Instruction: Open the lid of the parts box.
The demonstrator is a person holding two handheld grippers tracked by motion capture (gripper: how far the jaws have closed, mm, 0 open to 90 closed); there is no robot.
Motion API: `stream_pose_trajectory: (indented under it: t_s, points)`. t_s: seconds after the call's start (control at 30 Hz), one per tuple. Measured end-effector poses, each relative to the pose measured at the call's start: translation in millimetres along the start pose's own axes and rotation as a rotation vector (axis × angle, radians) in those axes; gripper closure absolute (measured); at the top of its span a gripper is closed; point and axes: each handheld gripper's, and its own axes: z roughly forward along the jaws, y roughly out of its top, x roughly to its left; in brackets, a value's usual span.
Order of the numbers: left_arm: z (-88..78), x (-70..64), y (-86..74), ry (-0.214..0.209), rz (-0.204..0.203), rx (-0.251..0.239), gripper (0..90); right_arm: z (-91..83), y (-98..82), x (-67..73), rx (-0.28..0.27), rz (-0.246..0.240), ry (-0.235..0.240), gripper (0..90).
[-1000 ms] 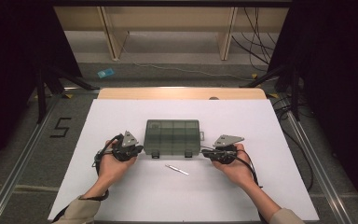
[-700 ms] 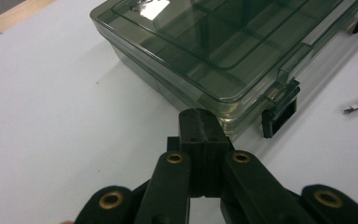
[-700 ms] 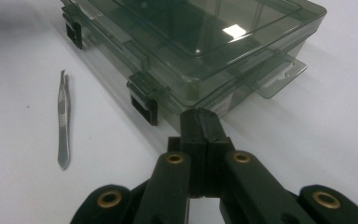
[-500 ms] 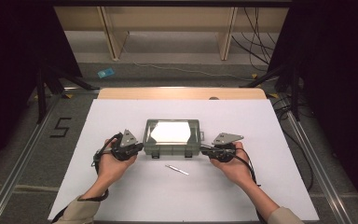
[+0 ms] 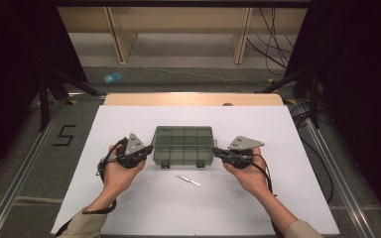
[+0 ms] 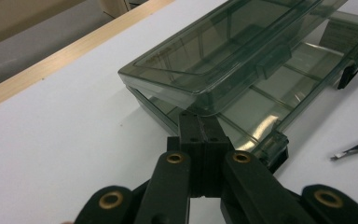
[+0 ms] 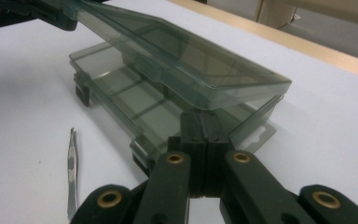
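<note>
With both pairs of jaws clenched empty, my left gripper (image 5: 146, 150) wedges under the lid (image 6: 242, 42) at the left end of the smoky compartment box (image 5: 183, 146) mid-table while my right gripper (image 5: 218, 151) props its right end, tweezers (image 5: 188, 180) lying nearer me.

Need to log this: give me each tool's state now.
Left tool: shut, tips under the lid of the box.
Right tool: shut, tips under that lid.

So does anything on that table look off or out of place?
Only one thing stands out: the smoky compartment box has its lid propped half open, with both shut claws, left and right, wedged under its ends. The tweezers lie loose in front.
</note>
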Motion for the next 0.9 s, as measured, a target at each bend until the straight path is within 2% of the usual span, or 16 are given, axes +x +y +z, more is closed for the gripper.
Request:
stream_pose_trajectory:
  t_s: [0.03,0.13,0.17,0.2,0.27,0.33,0.37,0.4,0.43,0.57,0.63,0.67,0.73,0.77,0.8,0.9]
  points:
    - [0.0,0.9,0.7,-0.004,0.011,-0.005,89.9,-0.3,1.0,0.3,-0.004,-0.001,-0.002,90.0]
    - [0.3,-0.5,3.6,0.002,0.004,-0.019,89.9,-0.2,3.0,1.0,-0.024,-0.004,-0.006,90.0]
    - [-0.5,0.5,4.7,0.002,0.023,-0.011,89.9,-0.6,3.8,1.5,-0.026,0.0,-0.006,90.0]
    - [-0.1,-1.0,5.4,0.005,0.002,-0.017,90.0,-0.3,4.4,1.5,-0.034,-0.003,-0.008,90.0]
    - [0.2,-0.7,7.5,0.008,0.009,-0.025,89.9,1.1,5.5,2.2,-0.06,-0.004,-0.019,90.0]
    - [0.3,-0.4,9.5,0.006,0.001,-0.029,90.0,0.8,6.6,2.8,-0.061,-0.008,-0.028,90.0]
    - [1.5,-1.6,10.4,0.015,-0.014,-0.051,90.0,-0.2,7.3,3.3,-0.056,-0.012,-0.04,90.0]
    - [0.0,0.5,11.4,0.014,0.014,-0.031,90.0,0.2,7.5,4.1,-0.06,-0.019,-0.057,88.0]
    - [0.8,-0.9,11.5,0.019,-0.008,-0.041,90.0,0.2,7.6,4.8,-0.052,-0.021,-0.072,85.3]
    - [3.0,-2.7,11.4,0.024,-0.023,-0.054,89.9,2.5,7.4,4.4,-0.043,-0.035,-0.13,71.1]
    - [4.0,-0.6,9.5,0.037,0.002,-0.03,89.4,4.1,8.8,3.7,-0.057,-0.041,-0.153,65.5]
    - [6.1,-0.8,8.3,0.041,-0.025,-0.021,86.2,5.1,9.7,3.8,-0.065,-0.045,-0.167,64.4]
    - [5.0,5.8,6.7,0.06,0.023,0.04,75.5,5.8,11.3,3.4,-0.071,-0.051,-0.175,63.7]
    - [6.5,4.9,6.0,0.07,0.001,0.022,72.5,6.5,11.6,2.6,-0.085,-0.063,-0.186,63.7]
    - [4.6,13.2,8.8,0.1,0.117,0.032,69.8,7.3,11.5,2.6,-0.091,-0.067,-0.192,63.7]
    - [5.1,13.9,11.3,0.097,0.134,0.002,65.7,8.1,12.3,4.5,-0.092,-0.067,-0.192,63.9]
